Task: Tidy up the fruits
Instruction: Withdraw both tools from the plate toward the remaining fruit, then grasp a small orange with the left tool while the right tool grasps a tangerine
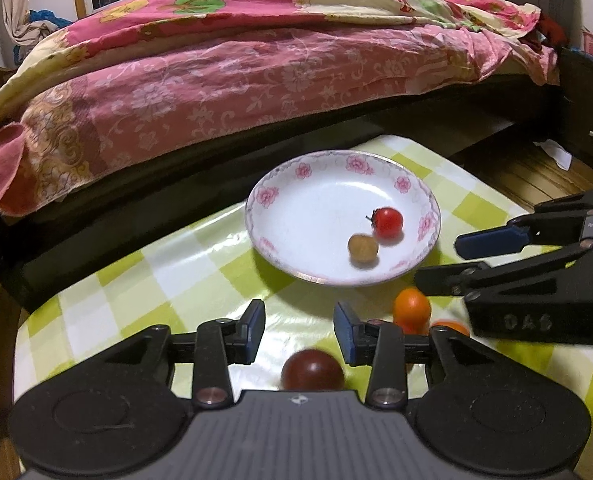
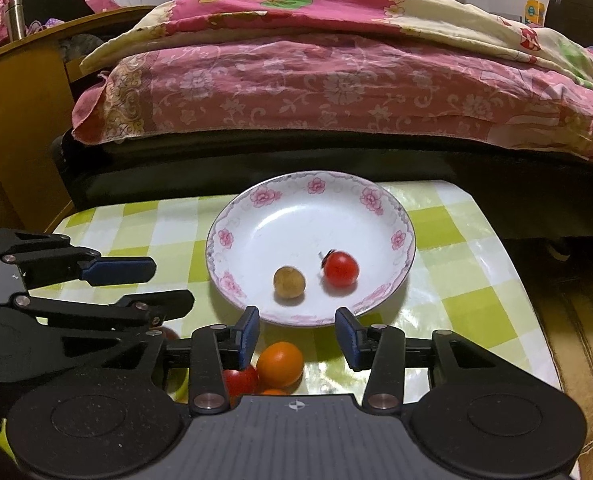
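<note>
A white plate with a pink flower rim (image 1: 308, 204) (image 2: 296, 224) holds a red cherry tomato (image 1: 387, 222) (image 2: 340, 269) and a small brown round fruit (image 1: 363, 249) (image 2: 289, 282). My left gripper (image 1: 299, 330) (image 2: 164, 284) is open just short of the plate. A dark red fruit (image 1: 312, 370) lies on the cloth between its fingers, untouched. My right gripper (image 2: 298, 334) (image 1: 448, 262) is open too, over an orange fruit (image 2: 279, 364) (image 1: 411, 310) and a red tomato (image 2: 240, 380). A second orange fruit (image 1: 450, 326) is mostly hidden.
The table wears a green and white checked cloth (image 1: 136, 280) (image 2: 456, 264); its right edge drops to a wooden floor (image 2: 576, 340). A bed with a pink quilt (image 1: 216, 80) runs close behind the table. A wooden cabinet (image 2: 16, 120) stands at the left.
</note>
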